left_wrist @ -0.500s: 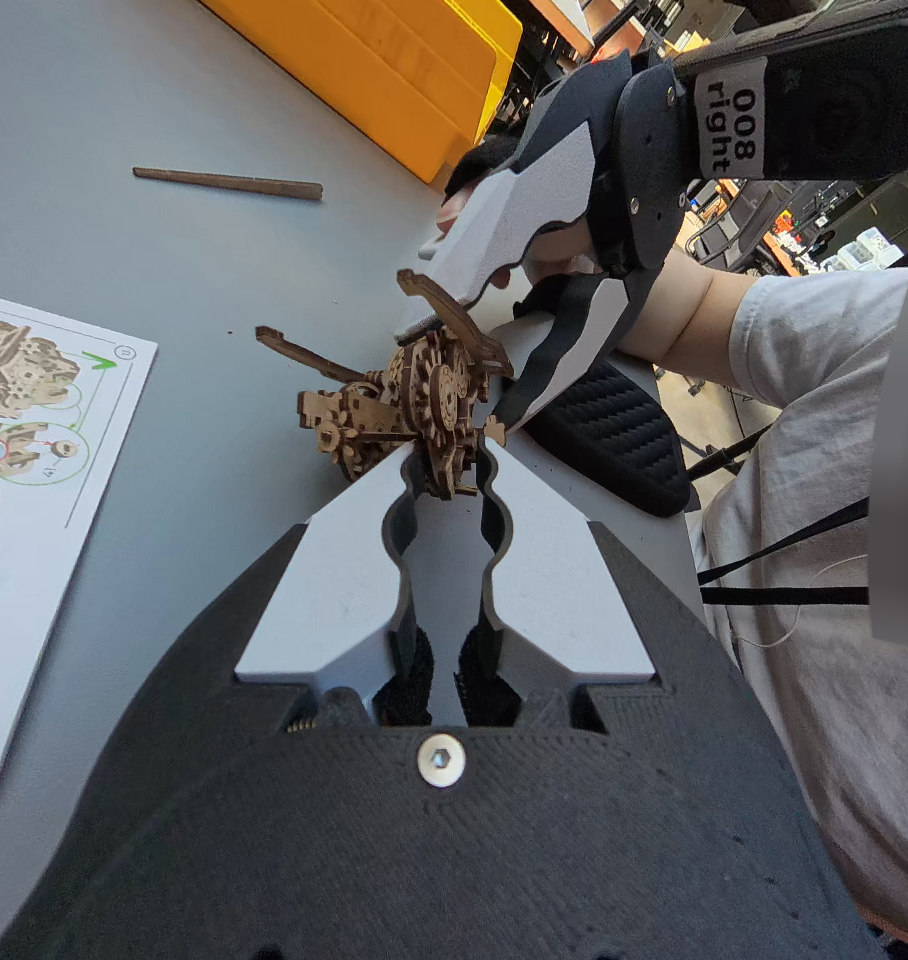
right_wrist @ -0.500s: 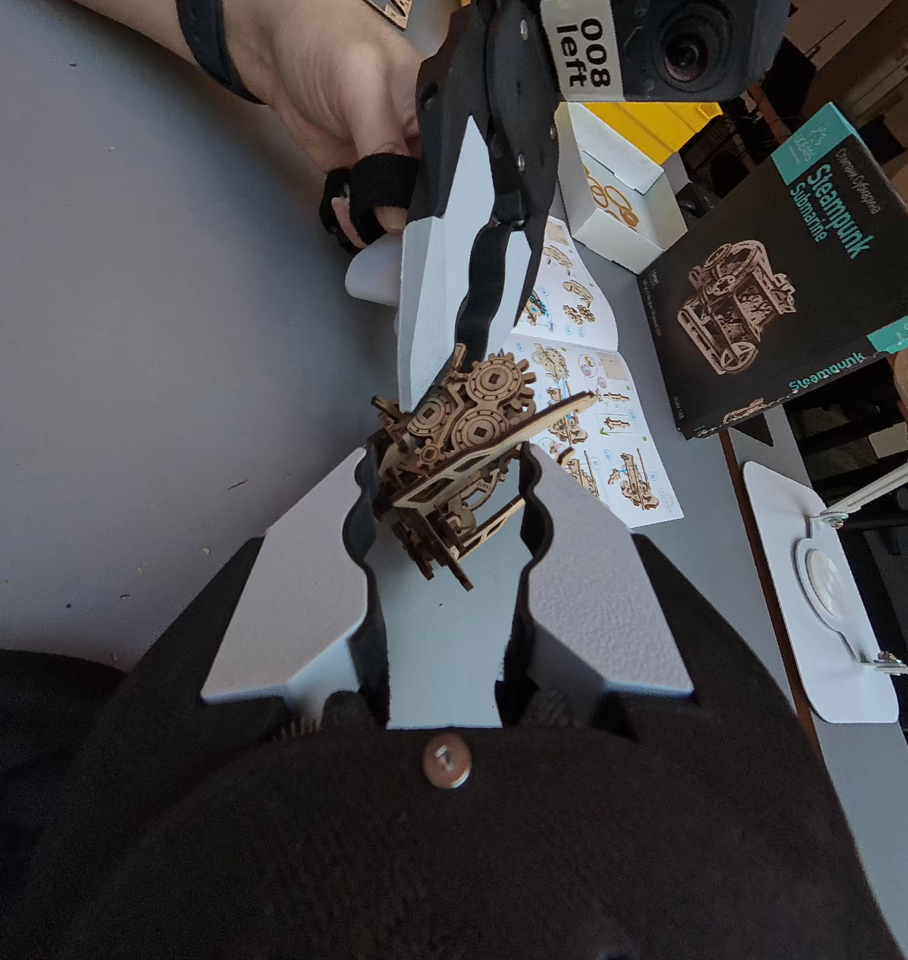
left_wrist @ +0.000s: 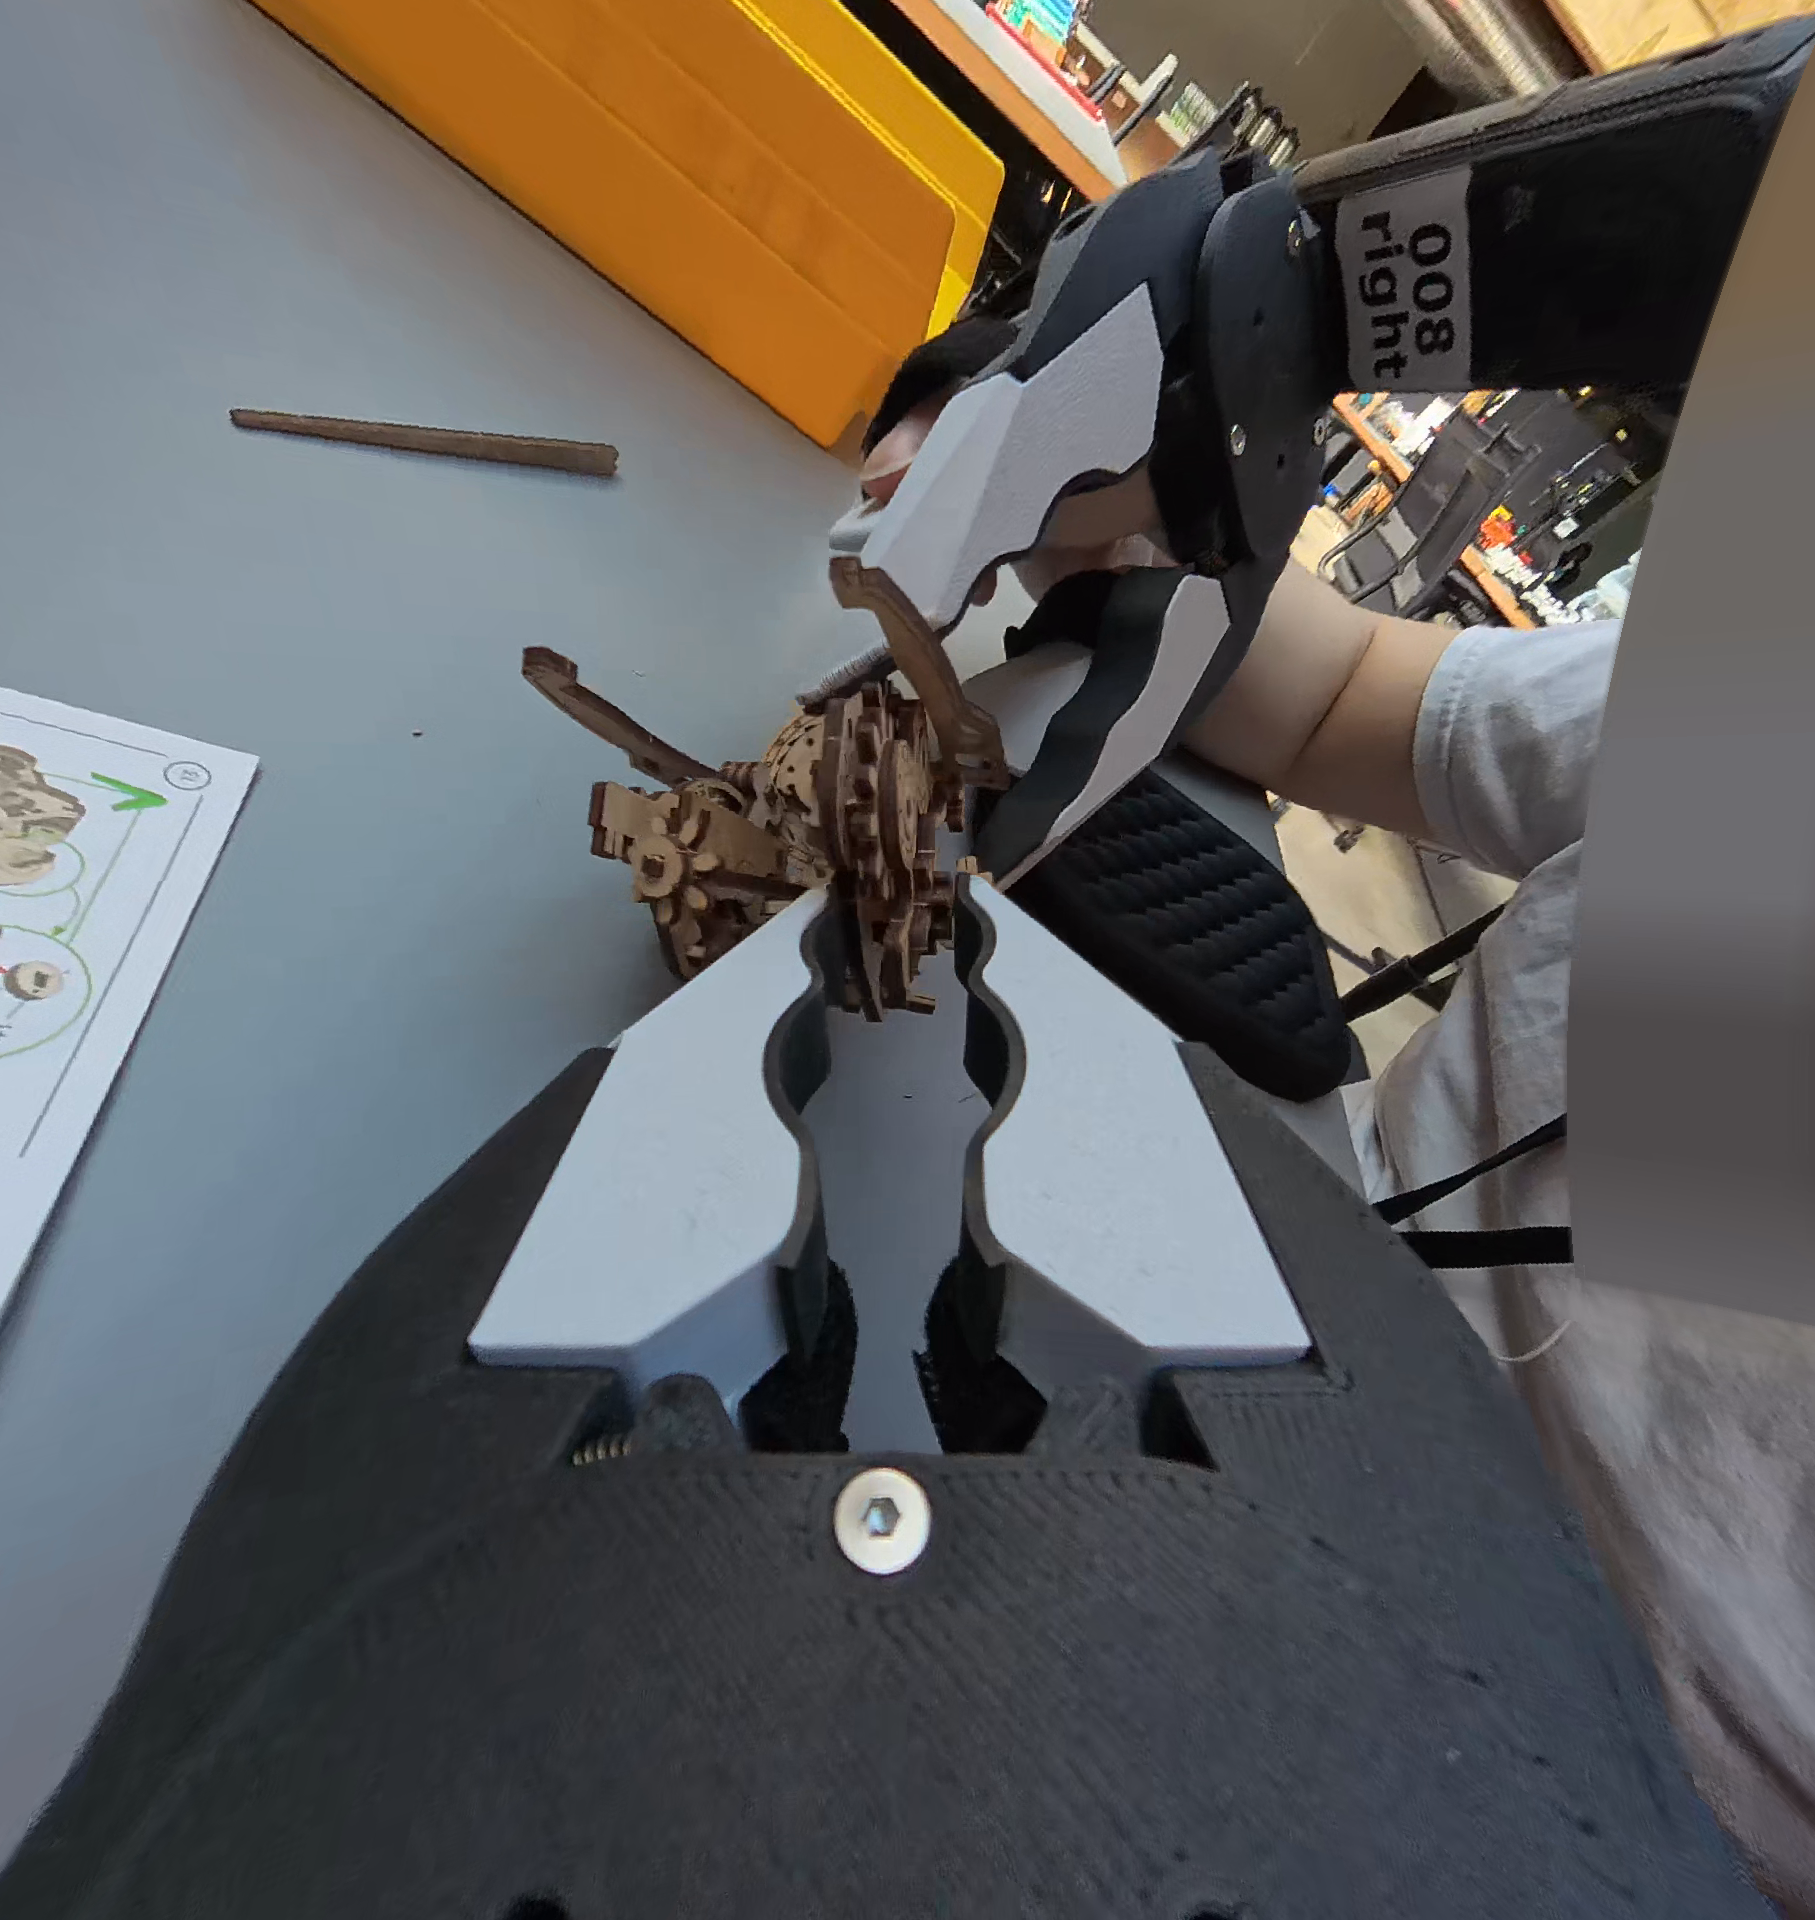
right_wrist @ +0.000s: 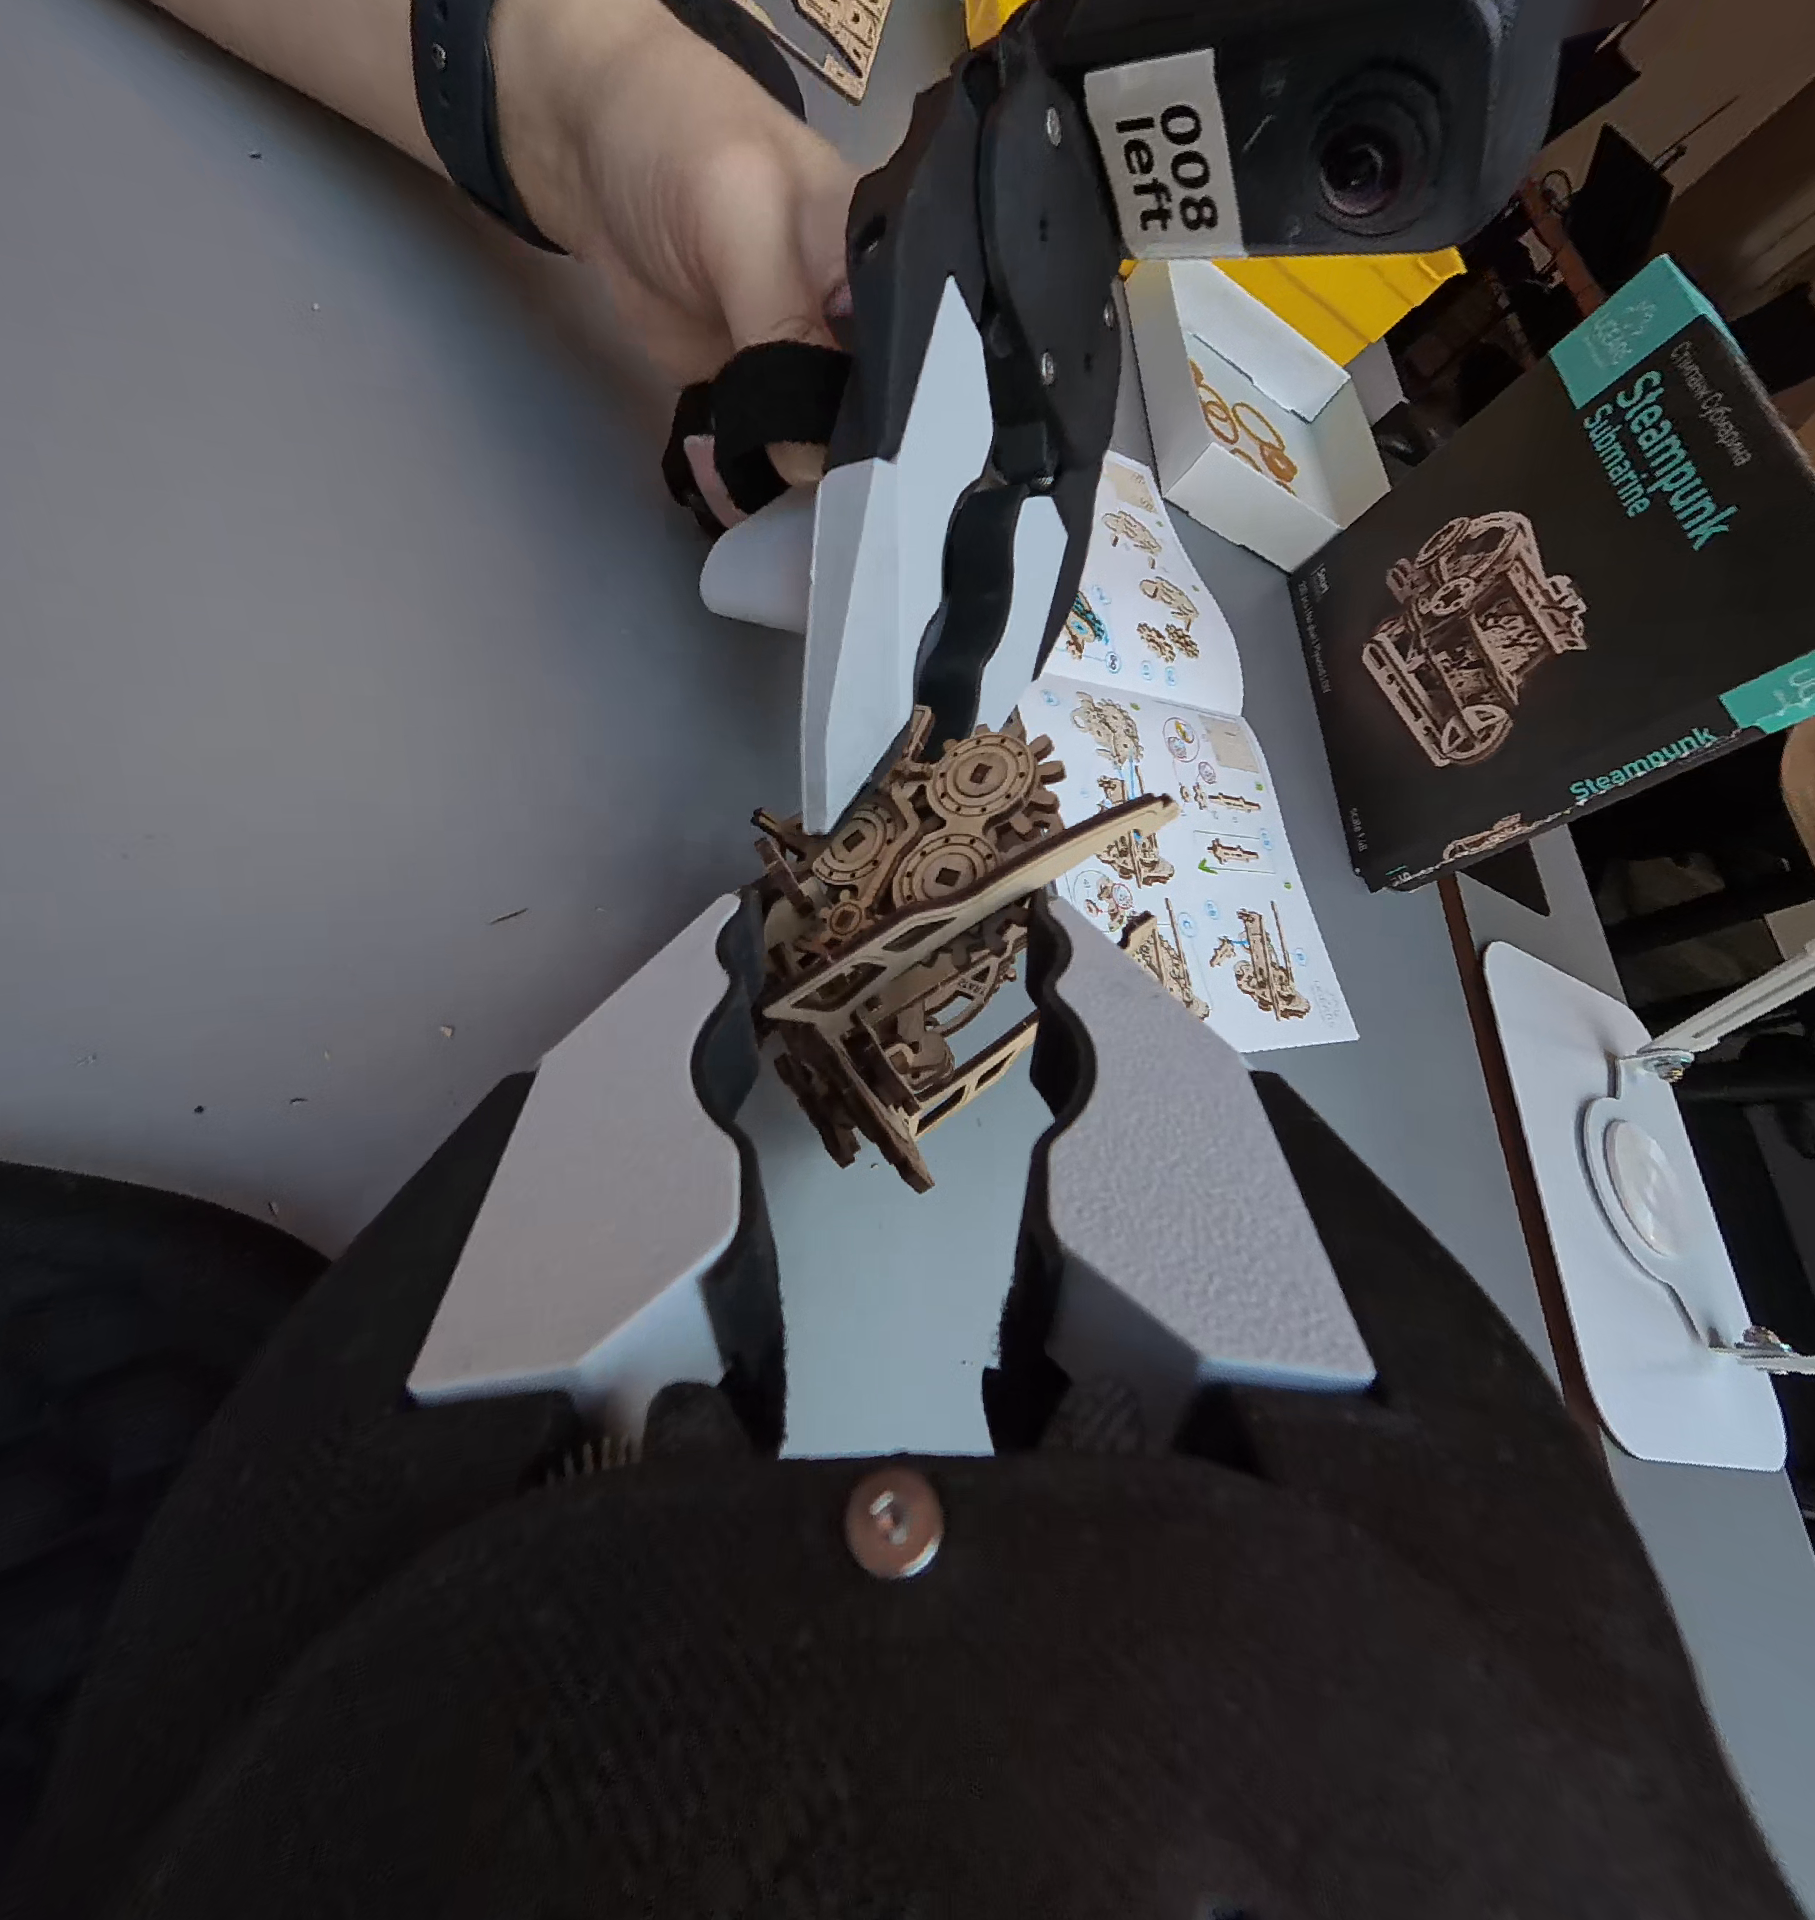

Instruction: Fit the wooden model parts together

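Observation:
A small wooden model point(left_wrist: 778, 831) of gears and slotted plates is held above the grey table point(left_wrist: 259, 571) by both grippers. My left gripper point(left_wrist: 887, 914) is shut on the model's gear stack from the near side. In the right wrist view my right gripper point(right_wrist: 887, 935) is shut on the model point(right_wrist: 903, 935), its frame plates wedged between the pads. The left gripper point(right_wrist: 934, 748) comes in from the far side onto the gears. In the left wrist view the right gripper point(left_wrist: 934, 707) straddles a curved wooden arm point(left_wrist: 913, 665) on top of the model.
A loose wooden stick point(left_wrist: 425, 444) lies on the table near a yellow bin point(left_wrist: 674, 208). An instruction sheet point(right_wrist: 1173, 790) lies beyond the model, with a black kit box point(right_wrist: 1609, 582) and a small white box point(right_wrist: 1256, 416) behind it. A black textured pad point(left_wrist: 1173, 935) sits at the table's edge. The grippers are tip to tip, or close to it. The loose wooden stick point(left_wrist: 425, 444) is about equally far from each gripper, around 20 cm.
Almost nothing. Both grippers keep their hold on the model, which has shifted only slightly in both views.

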`<action>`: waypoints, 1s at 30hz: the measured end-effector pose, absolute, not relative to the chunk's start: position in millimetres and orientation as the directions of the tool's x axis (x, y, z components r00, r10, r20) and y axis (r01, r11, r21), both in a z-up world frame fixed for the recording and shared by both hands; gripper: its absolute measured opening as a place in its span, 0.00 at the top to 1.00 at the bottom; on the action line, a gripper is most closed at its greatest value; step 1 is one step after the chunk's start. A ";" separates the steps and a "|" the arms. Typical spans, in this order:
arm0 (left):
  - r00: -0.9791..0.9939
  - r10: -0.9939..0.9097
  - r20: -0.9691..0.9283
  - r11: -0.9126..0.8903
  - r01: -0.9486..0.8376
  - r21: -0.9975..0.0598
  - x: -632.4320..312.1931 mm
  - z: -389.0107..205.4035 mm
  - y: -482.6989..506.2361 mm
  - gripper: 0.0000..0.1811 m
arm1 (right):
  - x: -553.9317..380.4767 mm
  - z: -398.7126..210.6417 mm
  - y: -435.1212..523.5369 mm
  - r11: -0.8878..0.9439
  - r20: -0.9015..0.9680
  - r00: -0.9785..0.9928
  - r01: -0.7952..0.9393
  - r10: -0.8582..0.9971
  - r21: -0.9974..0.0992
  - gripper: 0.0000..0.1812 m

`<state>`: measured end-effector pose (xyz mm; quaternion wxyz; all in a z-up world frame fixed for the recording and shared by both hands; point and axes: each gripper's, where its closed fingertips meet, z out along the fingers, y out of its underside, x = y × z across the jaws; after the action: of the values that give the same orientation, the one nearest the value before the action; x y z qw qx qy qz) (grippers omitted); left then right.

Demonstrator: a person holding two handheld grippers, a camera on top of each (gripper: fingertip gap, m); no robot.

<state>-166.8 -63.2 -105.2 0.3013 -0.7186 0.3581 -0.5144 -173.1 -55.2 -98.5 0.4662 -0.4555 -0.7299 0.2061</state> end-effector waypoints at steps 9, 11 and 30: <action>0.157 -0.773 0.615 -0.635 -0.166 -0.755 -161.5 -106.9 -64.9 0.90 | -175.8 -106.8 -57.7 0.488 0.471 -0.158 0.453 0.868 -0.746 0.72; 0.168 -0.764 0.623 -0.645 -0.173 -0.744 -162.4 -109.5 -64.8 0.90 | -176.6 -108.9 -57.4 0.489 0.475 -0.152 0.446 0.867 -0.749 0.71; 0.225 -0.786 0.576 -0.616 -0.205 -0.761 -167.1 -114.1 -61.5 0.90 | -160.0 -125.0 -52.3 0.152 0.385 0.288 0.594 0.877 -0.790 0.62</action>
<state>-167.1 -61.5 -114.1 0.2781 -0.7316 0.3384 -0.5224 -160.0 -52.3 -125.0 0.4905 -0.6351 -0.5790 0.1444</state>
